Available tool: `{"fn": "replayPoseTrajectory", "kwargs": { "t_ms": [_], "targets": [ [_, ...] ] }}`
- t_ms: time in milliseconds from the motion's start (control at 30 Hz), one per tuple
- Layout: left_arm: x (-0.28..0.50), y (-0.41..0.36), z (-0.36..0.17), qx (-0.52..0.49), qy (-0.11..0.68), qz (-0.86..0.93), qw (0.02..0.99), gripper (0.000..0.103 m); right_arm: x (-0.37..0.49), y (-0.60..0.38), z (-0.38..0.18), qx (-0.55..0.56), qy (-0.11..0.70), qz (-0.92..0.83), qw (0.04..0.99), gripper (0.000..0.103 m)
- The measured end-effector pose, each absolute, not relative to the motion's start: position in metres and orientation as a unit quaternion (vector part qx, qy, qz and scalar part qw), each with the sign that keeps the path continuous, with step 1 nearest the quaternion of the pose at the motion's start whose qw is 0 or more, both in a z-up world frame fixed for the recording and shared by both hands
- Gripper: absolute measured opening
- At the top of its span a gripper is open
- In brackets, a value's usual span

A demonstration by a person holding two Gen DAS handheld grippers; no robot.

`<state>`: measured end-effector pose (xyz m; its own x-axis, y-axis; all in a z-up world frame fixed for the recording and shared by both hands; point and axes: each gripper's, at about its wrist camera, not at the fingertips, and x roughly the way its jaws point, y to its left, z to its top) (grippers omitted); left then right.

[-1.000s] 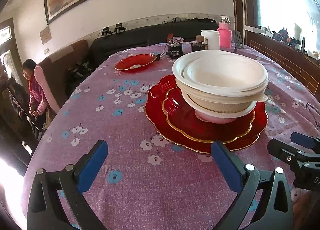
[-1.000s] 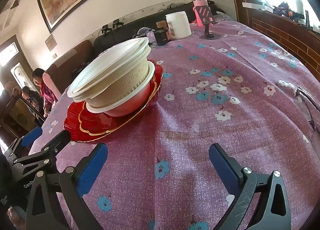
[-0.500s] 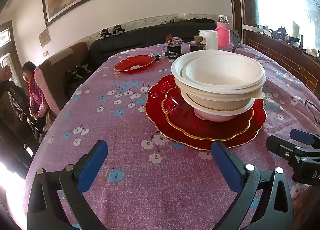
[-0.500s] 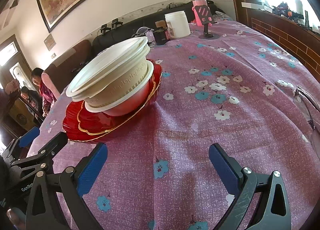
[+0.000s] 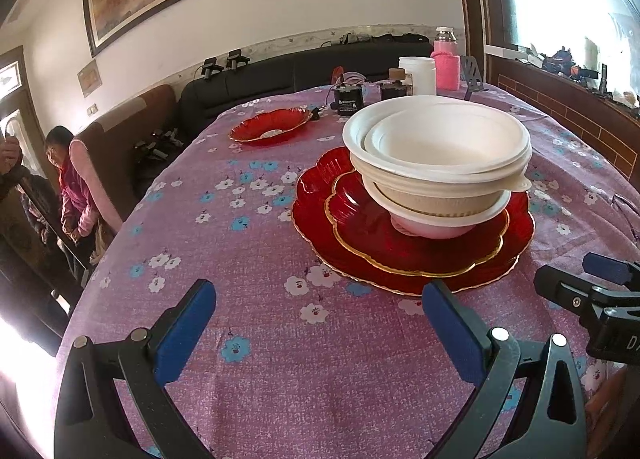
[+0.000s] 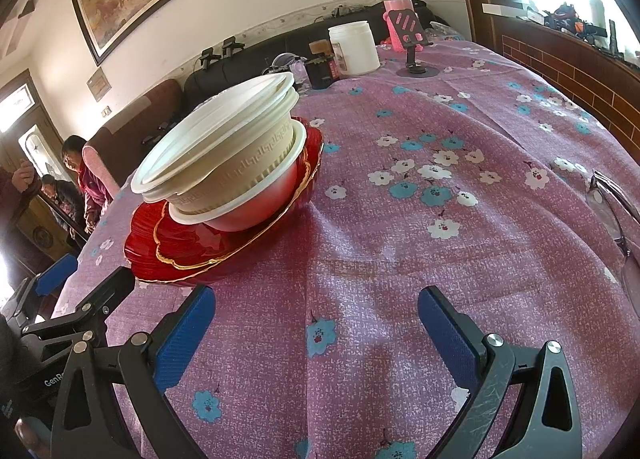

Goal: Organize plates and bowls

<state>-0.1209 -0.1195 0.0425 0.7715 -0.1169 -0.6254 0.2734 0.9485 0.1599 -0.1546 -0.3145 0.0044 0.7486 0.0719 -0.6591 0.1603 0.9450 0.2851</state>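
— Where are the bowls?
— The white bowls (image 5: 438,147) sit stacked on two red plates (image 5: 412,255) on the purple tablecloth (image 5: 256,339). One more red plate (image 5: 270,125) lies far back.
— What are the grabbers doing?
— The left gripper (image 5: 318,319) is wide open and holds nothing. The right gripper (image 6: 316,319) is too.
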Motion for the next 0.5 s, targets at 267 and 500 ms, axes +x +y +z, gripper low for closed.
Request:
{"fn": "replayPoseTrajectory", "kwargs": {
  "t_ms": [267, 500],
  "targets": [
    [-0.1211, -0.1204, 0.0420, 0.126, 0.322, -0.105, 0.932, 0.103, -0.1545, -0.3146, 0.0043, 0.164, 0.354, -0.023, 0.920, 0.102],
    [-0.1210, -0.1195, 0.0418, 0.124, 0.326, -0.108, 0.931, 0.103, -0.1545, -0.3146, 0.0043, 0.165, 0.354, -0.024, 0.920, 0.102]
  ]
}}
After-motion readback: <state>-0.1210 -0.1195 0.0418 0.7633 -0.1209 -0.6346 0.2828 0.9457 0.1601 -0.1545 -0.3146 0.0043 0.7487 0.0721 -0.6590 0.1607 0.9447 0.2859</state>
